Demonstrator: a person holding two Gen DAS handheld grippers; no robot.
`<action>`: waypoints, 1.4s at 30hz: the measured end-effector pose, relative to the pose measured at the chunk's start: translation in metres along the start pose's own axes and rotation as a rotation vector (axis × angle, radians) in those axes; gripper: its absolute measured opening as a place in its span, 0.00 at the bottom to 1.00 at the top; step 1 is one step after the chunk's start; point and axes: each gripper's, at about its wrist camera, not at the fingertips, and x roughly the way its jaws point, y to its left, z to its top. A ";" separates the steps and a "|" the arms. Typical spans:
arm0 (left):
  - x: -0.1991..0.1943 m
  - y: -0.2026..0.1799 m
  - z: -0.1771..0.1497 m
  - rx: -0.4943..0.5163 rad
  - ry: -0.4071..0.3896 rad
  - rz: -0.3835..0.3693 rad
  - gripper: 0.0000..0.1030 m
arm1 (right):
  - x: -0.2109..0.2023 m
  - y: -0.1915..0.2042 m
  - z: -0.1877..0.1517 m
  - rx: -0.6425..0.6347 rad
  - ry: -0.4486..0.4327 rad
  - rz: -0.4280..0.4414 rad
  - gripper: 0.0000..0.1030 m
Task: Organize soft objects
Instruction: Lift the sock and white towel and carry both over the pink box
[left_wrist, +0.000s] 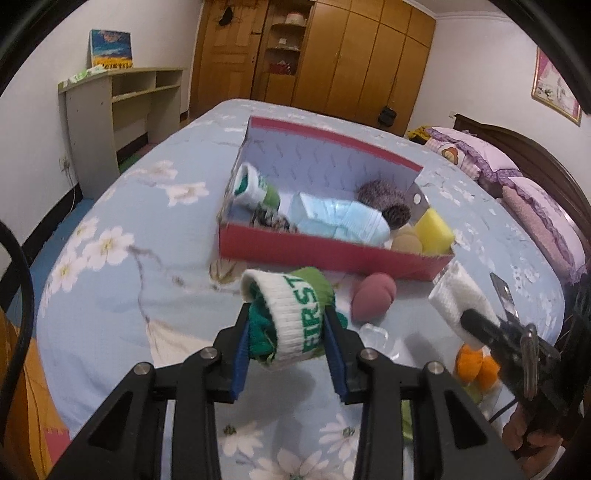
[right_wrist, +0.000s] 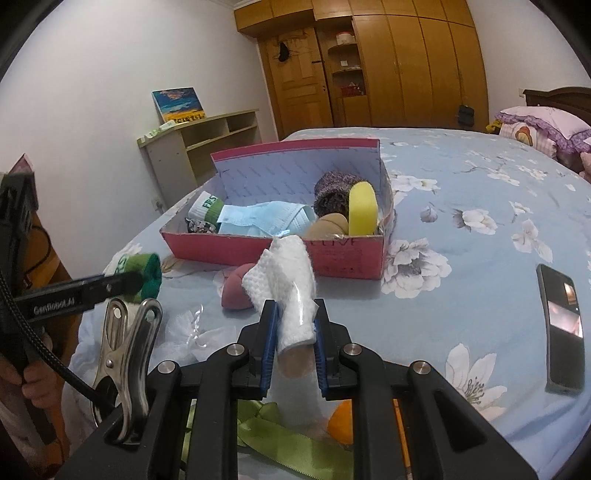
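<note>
My left gripper (left_wrist: 288, 332) is clamped on a rolled sock (left_wrist: 295, 317), white cuff with green letters and a green body, pinched between the two blue pads. My right gripper (right_wrist: 294, 332) is clenched on a roll of white gauze (right_wrist: 284, 284) with a clear wrapper, whose loose end stands up above the jaws. In the left view the right gripper shows at the right edge, with the gauze sticking out of its tip.

Just beyond both jaws a pink sponge (left_wrist: 373, 295) lies on the bed (left_wrist: 129, 258), close to the near wall of a red box (left_wrist: 332, 254). The box sits open-topped in the middle of the bed, and its near wall is lower than its far wall. Inside it, from left to right, I see a second rolled sock (left_wrist: 255, 188), a pile of blue face masks (left_wrist: 340, 218), a grey fuzzy sock (left_wrist: 384, 203), a tan sponge (left_wrist: 406, 240) and a yellow sponge (left_wrist: 434, 229) against the right end.

Below my right jaws lie a green ribbon (right_wrist: 295, 443), an orange soft thing (right_wrist: 341, 421) and some clear wrapping (right_wrist: 192, 328). A phone (right_wrist: 561, 328) lies to the right, well apart from the box. The bedspread left and right of the box is bare. A shelf unit (left_wrist: 122, 107) stands past the bed's far left edge and a wardrobe (left_wrist: 369, 55) beyond the far end.
</note>
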 end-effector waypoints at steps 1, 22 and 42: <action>0.001 0.000 0.004 0.004 -0.004 0.001 0.36 | 0.000 0.001 0.002 -0.006 -0.001 0.000 0.19; 0.038 -0.021 0.081 0.077 -0.082 0.000 0.36 | 0.011 0.007 0.052 -0.073 -0.014 0.009 0.19; 0.101 -0.028 0.111 0.070 -0.060 0.016 0.36 | 0.035 0.000 0.064 -0.051 -0.005 0.006 0.19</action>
